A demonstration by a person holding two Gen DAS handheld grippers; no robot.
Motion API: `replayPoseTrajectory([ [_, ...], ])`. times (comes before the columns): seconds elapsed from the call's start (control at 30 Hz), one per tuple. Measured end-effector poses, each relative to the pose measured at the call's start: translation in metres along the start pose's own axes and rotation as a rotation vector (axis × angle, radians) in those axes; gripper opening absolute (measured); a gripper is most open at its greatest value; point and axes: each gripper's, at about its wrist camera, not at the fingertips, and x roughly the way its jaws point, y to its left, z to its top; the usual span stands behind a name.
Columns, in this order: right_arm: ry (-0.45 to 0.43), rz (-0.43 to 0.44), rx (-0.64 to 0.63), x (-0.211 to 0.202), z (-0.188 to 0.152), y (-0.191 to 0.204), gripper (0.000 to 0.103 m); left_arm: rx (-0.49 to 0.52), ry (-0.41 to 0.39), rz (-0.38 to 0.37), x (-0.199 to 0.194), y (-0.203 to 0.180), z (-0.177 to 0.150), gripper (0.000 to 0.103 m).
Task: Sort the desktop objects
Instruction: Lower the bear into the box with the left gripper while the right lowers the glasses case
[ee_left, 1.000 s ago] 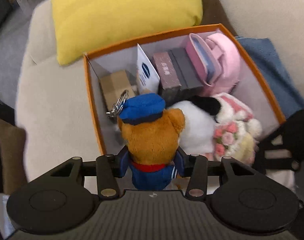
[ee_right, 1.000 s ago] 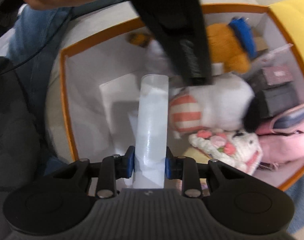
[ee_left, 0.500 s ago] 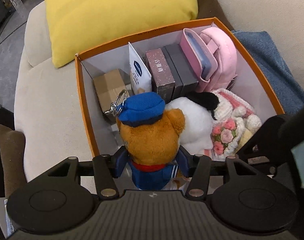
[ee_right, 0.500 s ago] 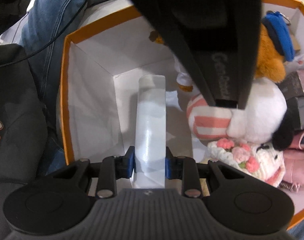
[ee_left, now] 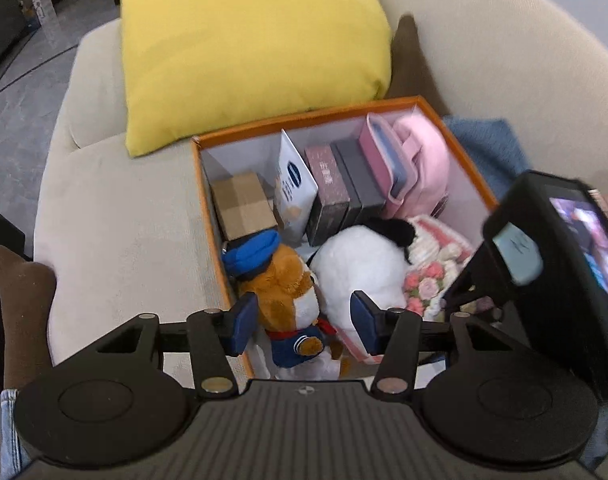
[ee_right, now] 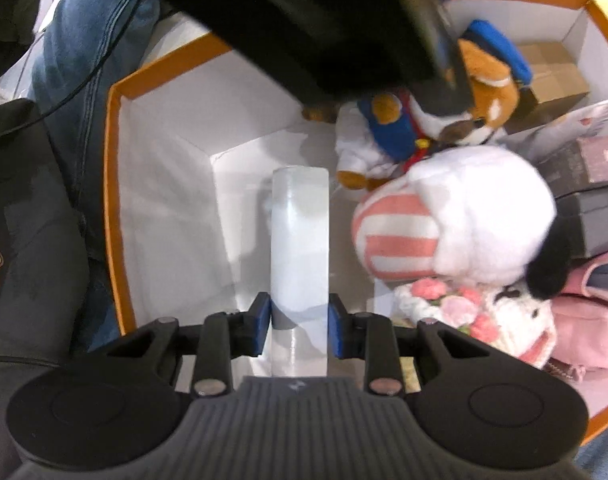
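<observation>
Bear point(ee_left: 280, 288) lies in box point(ee_left: 208, 200), left of plush dog point(ee_left: 359, 264), before cartons point(ee_left: 244, 204).

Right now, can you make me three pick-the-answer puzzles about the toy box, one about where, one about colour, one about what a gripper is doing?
1. Where is the teddy bear?
A. on the pillow
B. in the orange box
C. on the floor

2. What colour is the bear's cap?
A. blue
B. green
C. red

3. What is the right gripper doing?
A. hanging open
B. squeezing a book
C. holding a clear tube

Answers: B, the bear lies between the box walls; A, the cap is plainly blue; C, both pads press the tube.
</observation>
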Motion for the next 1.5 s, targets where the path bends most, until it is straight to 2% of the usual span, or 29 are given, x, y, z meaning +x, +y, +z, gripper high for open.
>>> replayPoseTrajectory([
  [0.13,-0.030,0.011,0.000,-0.001,0.003,-0.001,0.031,-0.043,-0.051,-0.023,-0.021,0.009,-0.012,0.060],
  [0.23,-0.042,0.036,-0.040,-0.001,0.010,0.001,0.029,-0.064,-0.061,-0.036,-0.030,0.014,-0.019,0.060],
  [0.43,0.024,0.178,-0.133,0.009,0.027,0.008,0.030,-0.070,-0.053,-0.058,-0.036,0.021,-0.031,0.060],
  [0.53,0.039,0.192,-0.142,0.015,0.020,0.001,0.030,-0.075,-0.038,-0.064,-0.032,0.024,-0.036,0.060],
  [0.7,0.050,0.148,-0.118,0.011,0.020,-0.003,0.036,-0.084,-0.017,-0.068,-0.027,0.030,-0.042,0.060],
  [1.07,0.084,0.024,-0.098,-0.003,0.015,0.004,0.037,-0.077,-0.006,-0.080,-0.031,0.028,-0.054,0.060],
  [1.5,0.036,-0.057,-0.076,-0.013,0.006,0.040,0.037,-0.056,-0.020,-0.074,-0.051,0.015,-0.073,0.060],
])
